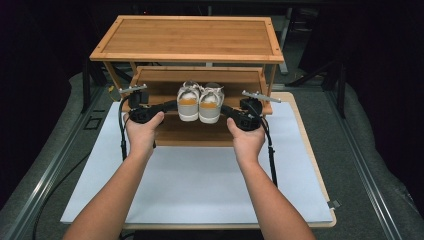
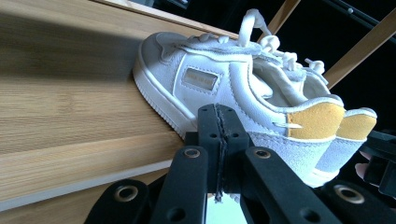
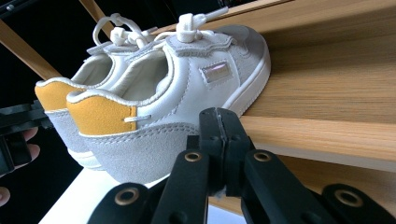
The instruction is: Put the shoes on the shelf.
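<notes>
A pair of small white shoes with yellow heel patches rests on the middle shelf (image 1: 155, 82) of a wooden rack, heels toward me and past the shelf's front edge. The left shoe (image 1: 188, 102) (image 2: 219, 77) and right shoe (image 1: 211, 103) (image 3: 187, 79) stand side by side, touching. My left gripper (image 1: 172, 104) (image 2: 219, 122) is shut, its tips against the left shoe's outer side. My right gripper (image 1: 226, 107) (image 3: 219, 126) is shut too, its tips against the right shoe's outer side. Nothing sits between either pair of jaws.
The rack's top shelf (image 1: 187, 37) overhangs the shoes, and a lower shelf (image 1: 172, 131) lies below them. The rack stands at the back of a white mat (image 1: 200, 175) on a wooden board. Dark floor and metal rails lie on both sides.
</notes>
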